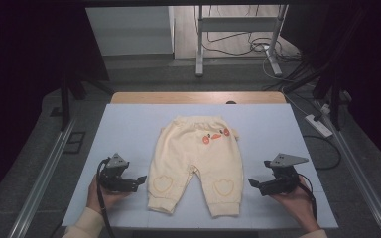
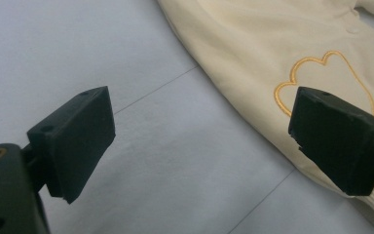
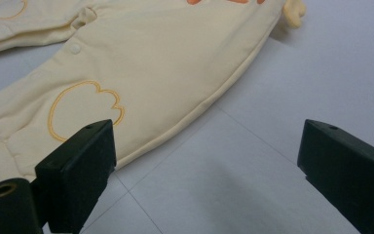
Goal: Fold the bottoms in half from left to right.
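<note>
A pair of small cream baby trousers lies flat on the pale blue mat, waistband away from me, legs toward me, with orange patches near the waist and a stitched outline on each knee. My left gripper rests on the mat just left of the left leg, jaws open and empty. The left gripper view has the trouser leg ahead between the fingertips. My right gripper sits just right of the right leg, open too. The right gripper view has the other leg at upper left.
The mat covers a wooden table whose far edge shows beyond it. Metal rails run along both sides. A stand and cables lie on the floor behind, a power strip at right.
</note>
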A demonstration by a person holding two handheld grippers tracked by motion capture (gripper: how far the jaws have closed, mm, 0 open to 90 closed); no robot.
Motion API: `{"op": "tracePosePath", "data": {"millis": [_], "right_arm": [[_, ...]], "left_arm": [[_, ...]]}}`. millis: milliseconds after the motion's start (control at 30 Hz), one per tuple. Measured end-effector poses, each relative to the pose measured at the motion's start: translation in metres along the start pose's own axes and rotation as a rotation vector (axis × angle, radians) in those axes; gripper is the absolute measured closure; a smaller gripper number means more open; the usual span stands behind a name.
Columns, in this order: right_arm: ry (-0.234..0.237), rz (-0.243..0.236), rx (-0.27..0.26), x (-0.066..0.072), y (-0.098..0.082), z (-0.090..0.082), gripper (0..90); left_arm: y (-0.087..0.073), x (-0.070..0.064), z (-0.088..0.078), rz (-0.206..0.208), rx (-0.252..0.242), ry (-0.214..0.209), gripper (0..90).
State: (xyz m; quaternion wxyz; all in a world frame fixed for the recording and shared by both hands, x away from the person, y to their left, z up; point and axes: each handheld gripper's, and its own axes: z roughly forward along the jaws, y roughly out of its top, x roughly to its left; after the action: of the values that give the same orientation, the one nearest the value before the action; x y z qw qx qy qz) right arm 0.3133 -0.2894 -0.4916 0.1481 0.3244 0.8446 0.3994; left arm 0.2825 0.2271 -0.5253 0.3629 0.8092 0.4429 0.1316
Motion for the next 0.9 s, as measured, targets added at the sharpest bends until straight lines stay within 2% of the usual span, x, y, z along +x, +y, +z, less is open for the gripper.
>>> {"op": "tracePosePath", "data": {"millis": [333, 600, 900], "right_arm": [[0.007, -0.001, 0.0, 0.002, 0.001, 0.001, 7.3], [0.013, 0.0, -0.003, 0.004, 0.003, 0.002, 7.3], [0.031, -0.02, 0.001, 0.014, 0.009, 0.008, 7.3]], "left_arm": [[0.001, -0.002, 0.001, 0.015, -0.005, -0.007, 9.8], [0.002, -0.001, 0.001, 0.01, -0.006, -0.009, 9.9], [0.004, -0.002, 0.002, 0.017, -0.007, -0.013, 10.2]]}}
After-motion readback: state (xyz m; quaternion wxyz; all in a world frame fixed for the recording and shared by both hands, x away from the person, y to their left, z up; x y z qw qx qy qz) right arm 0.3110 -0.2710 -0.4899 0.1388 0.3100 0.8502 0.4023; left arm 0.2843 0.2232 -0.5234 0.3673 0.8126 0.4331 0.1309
